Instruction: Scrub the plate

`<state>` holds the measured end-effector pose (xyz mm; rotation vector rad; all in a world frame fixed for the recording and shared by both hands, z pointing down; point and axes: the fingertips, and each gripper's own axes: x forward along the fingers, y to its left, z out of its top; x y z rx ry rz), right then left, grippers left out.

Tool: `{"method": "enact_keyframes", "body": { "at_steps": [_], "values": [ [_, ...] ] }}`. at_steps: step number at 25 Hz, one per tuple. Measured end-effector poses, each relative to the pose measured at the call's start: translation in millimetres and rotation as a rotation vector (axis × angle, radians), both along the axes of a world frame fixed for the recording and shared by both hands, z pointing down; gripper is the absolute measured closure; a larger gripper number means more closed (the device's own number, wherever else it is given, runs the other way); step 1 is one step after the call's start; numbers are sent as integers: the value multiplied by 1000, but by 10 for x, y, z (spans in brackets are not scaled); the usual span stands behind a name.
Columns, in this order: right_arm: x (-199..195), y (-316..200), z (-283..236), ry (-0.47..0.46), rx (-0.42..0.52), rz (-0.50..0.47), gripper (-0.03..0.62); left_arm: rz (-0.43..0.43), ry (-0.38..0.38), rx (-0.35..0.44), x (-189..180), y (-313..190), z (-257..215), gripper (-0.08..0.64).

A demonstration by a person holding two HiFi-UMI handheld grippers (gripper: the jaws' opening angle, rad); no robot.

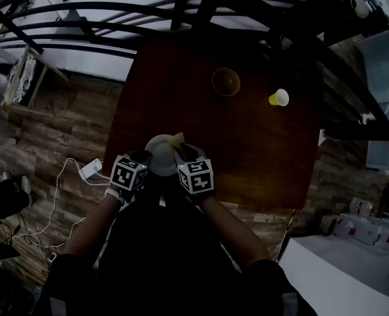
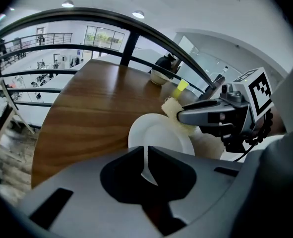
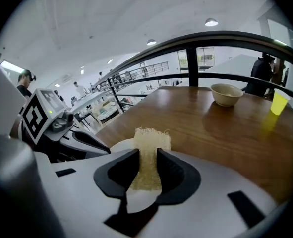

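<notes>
Markings: black-and-white square patterns on the cube of each gripper; nothing else here reads as print.
Plate: a round, smooth white plate (image 1: 160, 154), lifted over the near edge of the table and just in front of the person.
Plate's lie: its face is turned up, its near rim is in the claw, and its far rim points out towards the bowl.
Left gripper (image 2: 146, 155): jaws nearly together, pinching the plate's thin near rim edge-on.
Right gripper (image 3: 147, 170): jaws narrow, clamped on the flat sides of the pad.
Pad: a pale yellow, coarse fibrous scrubbing pad (image 3: 148, 150), oblong. Its long axis runs along the jaws, and its frayed end sticks out past the fingertips.
Contact: in the left gripper view the pad lies against the plate's far right rim.
Table: dark brown wooden table (image 1: 260, 150) with straight grain and a slight sheen.
Further back: a round beige bowl (image 1: 226, 81) and a small yellow cup (image 1: 279, 97), apart from each other and well away from the plate.
Beyond: curved black metal railing (image 2: 136, 31).
</notes>
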<state>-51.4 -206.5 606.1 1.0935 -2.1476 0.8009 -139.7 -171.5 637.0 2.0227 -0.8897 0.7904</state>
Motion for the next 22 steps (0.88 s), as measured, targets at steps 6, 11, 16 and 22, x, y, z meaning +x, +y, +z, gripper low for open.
{"method": "enact_keyframes", "body": {
  "at_steps": [6, 11, 16, 22],
  "values": [
    [422, 93, -22, 1, -17, 134, 472, 18, -6, -3, 90, 68, -12, 526],
    [372, 112, -150, -30, -7, 154, 472, -3, 14, 24, 94, 98, -103, 526],
    [-73, 111, -213, -54, 2, 51, 472, -41, 22, 12, 26, 200, -133, 526],
    [-658, 218, -97, -39, 1, -101, 472, -115, 54, -36, -80, 253, -66, 525]
  ]
}}
